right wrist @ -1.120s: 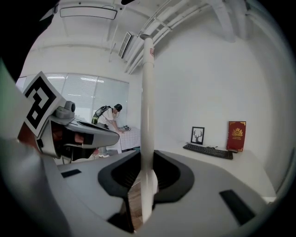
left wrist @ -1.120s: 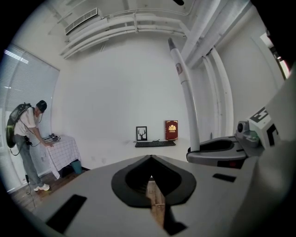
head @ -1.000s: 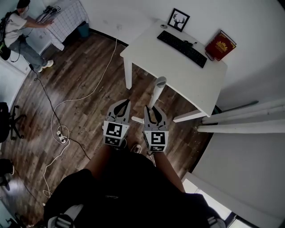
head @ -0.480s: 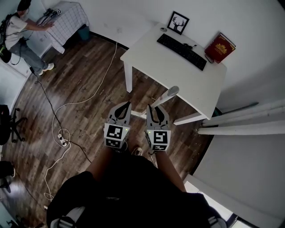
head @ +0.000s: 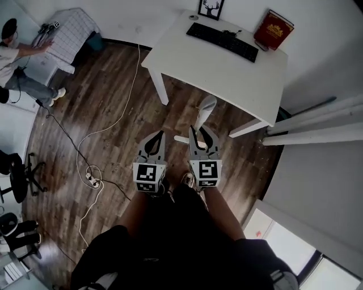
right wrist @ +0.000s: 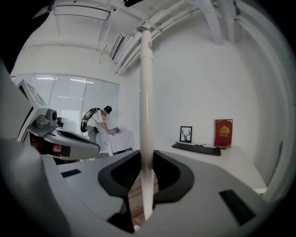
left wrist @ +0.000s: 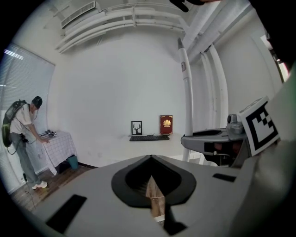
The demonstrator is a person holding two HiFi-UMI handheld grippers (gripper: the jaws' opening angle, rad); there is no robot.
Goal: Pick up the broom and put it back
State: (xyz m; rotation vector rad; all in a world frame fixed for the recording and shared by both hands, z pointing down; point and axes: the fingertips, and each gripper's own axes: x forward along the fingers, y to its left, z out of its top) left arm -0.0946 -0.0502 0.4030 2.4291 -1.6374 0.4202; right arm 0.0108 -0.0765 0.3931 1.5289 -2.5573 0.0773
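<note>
The broom's white handle [head: 203,115] rises from my right gripper [head: 199,131], which is shut on it, and leans towards the desk. In the right gripper view the handle [right wrist: 146,115] stands upright between the jaws of the right gripper [right wrist: 147,155] and runs to the ceiling. A short white part of the broom [head: 181,139] shows between the two grippers. My left gripper [head: 157,135] is level with the right one on its left, shut and holding nothing. Its closed tips [left wrist: 151,157] leave only a slit of wooden floor, with the handle [left wrist: 186,102] to the right.
A white desk [head: 227,71] stands ahead with a keyboard [head: 222,41], a red book [head: 273,29] and a framed deer picture [head: 211,8]. White pipes [head: 317,122] run along the right wall. A cable and power strip [head: 91,180] lie on the left floor. A person [head: 14,62] bends over a chequered table.
The handle's top swung out to the right and came back. The desk has slid higher in the head view. Both grippers keep their side-by-side places and the right stays shut on the handle.
</note>
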